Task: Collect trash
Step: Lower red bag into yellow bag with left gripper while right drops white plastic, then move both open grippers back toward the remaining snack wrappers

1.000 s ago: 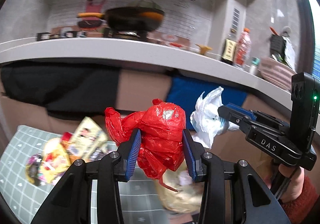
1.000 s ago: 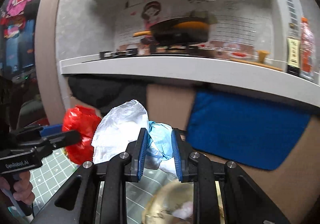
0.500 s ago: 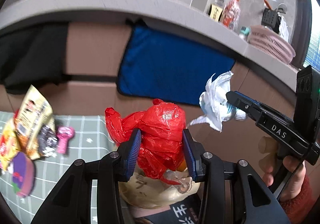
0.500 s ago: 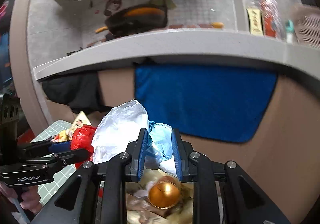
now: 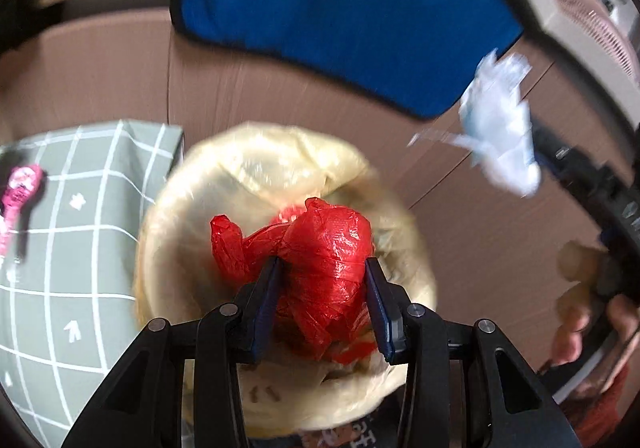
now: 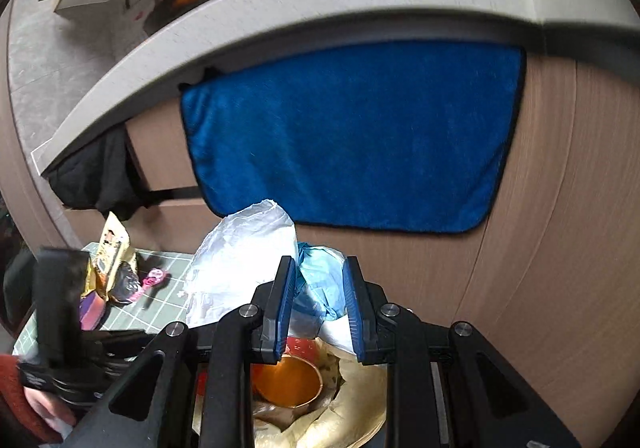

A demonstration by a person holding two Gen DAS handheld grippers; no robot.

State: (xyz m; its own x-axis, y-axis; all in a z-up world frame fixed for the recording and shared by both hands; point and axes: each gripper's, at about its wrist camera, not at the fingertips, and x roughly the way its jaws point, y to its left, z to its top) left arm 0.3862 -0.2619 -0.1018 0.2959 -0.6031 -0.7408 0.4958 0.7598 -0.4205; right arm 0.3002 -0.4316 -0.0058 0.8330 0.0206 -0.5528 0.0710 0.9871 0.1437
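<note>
My left gripper (image 5: 322, 268) is shut on a crumpled red plastic bag (image 5: 320, 244), held right over the open mouth of a round bin lined with a yellowish bag (image 5: 224, 184). At the right of the left wrist view, the right gripper (image 5: 548, 164) holds a white and pale blue plastic bag (image 5: 500, 128) higher up, beside the bin. In the right wrist view my right gripper (image 6: 320, 280) is shut on that white and blue bag (image 6: 248, 248). Below its fingers lies the bin's liner (image 6: 352, 408) with an orange can (image 6: 288, 380) inside.
A green grid mat (image 5: 80, 248) lies left of the bin, with a pink item (image 5: 20, 188) and snack wrappers (image 6: 108, 264) on it. A blue towel (image 6: 352, 144) hangs on the brown cabinet front (image 6: 560, 248) under the grey counter (image 6: 280, 0). A hand in a red sleeve (image 6: 24, 400) grips the left tool.
Both grippers have dropped and tilted downward with their bags. The left one has moved right, from above the mat to over the bin's mouth. Their grips are unchanged.
</note>
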